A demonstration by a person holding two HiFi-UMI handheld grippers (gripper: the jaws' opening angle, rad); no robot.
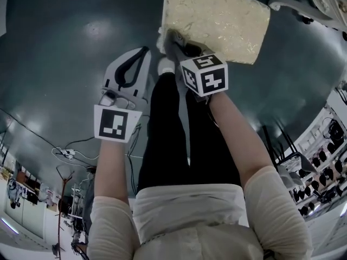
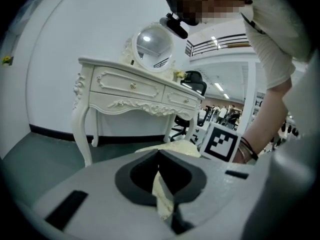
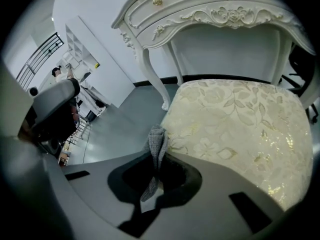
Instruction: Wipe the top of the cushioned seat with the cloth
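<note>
The cushioned seat is cream with a gold floral pattern and lies at the top of the head view. It fills the right of the right gripper view. My right gripper is at the seat's near left corner, shut on a grey cloth. The cloth's free end pokes out past the jaws at the seat's left edge. My left gripper hangs over the floor left of the seat, its jaws shut with nothing held. In the left gripper view, a corner of the seat shows beyond that gripper.
A white carved dressing table with a round mirror stands behind the seat, its legs close to the seat. A black office chair is farther back. Cables lie on the dark floor, and shelves line the right.
</note>
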